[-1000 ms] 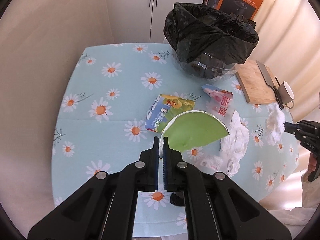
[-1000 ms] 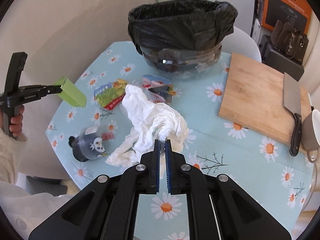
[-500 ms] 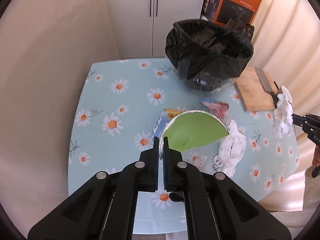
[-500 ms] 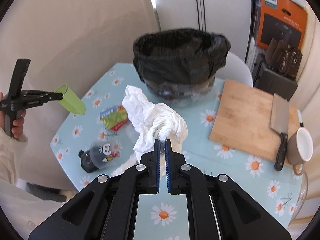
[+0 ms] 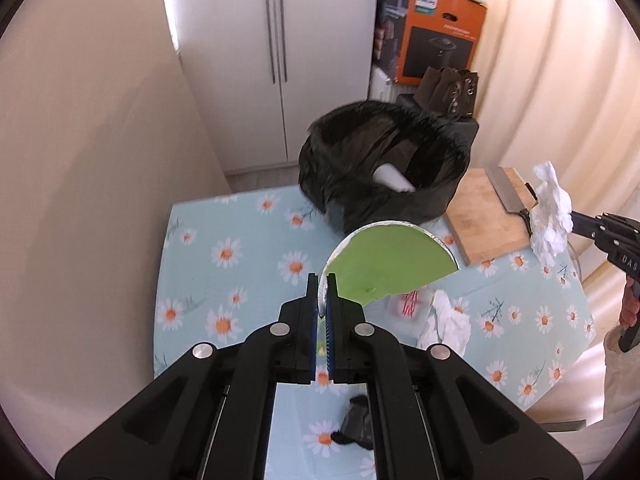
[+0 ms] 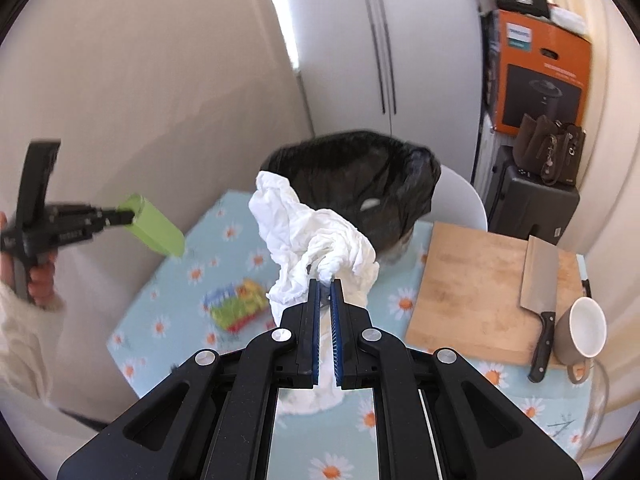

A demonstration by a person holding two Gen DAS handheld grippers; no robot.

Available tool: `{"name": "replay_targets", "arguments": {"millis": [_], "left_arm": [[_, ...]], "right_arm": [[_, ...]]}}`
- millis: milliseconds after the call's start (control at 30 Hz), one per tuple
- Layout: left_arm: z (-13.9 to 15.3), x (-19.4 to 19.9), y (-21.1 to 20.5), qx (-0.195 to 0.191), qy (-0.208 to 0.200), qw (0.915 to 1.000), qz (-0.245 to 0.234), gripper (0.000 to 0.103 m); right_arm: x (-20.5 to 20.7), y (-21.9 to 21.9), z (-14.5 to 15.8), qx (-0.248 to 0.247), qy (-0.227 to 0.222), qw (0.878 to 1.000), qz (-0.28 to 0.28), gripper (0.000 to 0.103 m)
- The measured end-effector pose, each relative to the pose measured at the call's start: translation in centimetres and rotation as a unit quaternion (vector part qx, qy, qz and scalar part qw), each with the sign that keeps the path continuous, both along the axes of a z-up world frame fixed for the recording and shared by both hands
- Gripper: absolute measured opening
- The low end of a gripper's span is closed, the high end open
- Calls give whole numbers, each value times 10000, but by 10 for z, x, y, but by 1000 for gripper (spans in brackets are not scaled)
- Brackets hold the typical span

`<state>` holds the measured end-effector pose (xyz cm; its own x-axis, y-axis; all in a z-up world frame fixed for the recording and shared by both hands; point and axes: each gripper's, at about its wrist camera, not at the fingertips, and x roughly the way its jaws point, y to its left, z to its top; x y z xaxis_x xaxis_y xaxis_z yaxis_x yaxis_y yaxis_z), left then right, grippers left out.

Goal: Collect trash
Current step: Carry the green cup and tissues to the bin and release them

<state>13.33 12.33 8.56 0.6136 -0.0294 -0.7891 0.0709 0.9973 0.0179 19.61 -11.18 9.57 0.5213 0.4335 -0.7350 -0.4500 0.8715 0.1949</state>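
My left gripper is shut on the rim of a green paper cup and holds it high above the table, short of the bin. The cup also shows in the right wrist view, held by the left gripper. My right gripper is shut on a crumpled white tissue, raised in front of the black-bagged trash bin. The bin stands at the table's far side. The right gripper with its tissue shows at the right of the left wrist view.
A wooden cutting board with a cleaver and a brown mug lie at the right. On the daisy tablecloth lie a colourful wrapper, another tissue, a clear wrapper and a dark object.
Both grippers have risen higher above the table with the cup and the tissue. The tissue has come fully off the table and both now sit closer to the bin.
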Motion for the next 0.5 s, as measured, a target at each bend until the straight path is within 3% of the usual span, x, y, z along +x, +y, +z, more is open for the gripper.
{"name": "replay_targets", "arguments": {"millis": [233, 500], "left_arm": [[20, 36, -5, 133, -163, 9996, -169, 4], [28, 85, -11, 134, -251, 9984, -480, 4]], "right_arm": [[28, -3, 17, 213, -192, 9991, -297, 5], [63, 15, 25, 2, -427, 9989, -171, 5]]}}
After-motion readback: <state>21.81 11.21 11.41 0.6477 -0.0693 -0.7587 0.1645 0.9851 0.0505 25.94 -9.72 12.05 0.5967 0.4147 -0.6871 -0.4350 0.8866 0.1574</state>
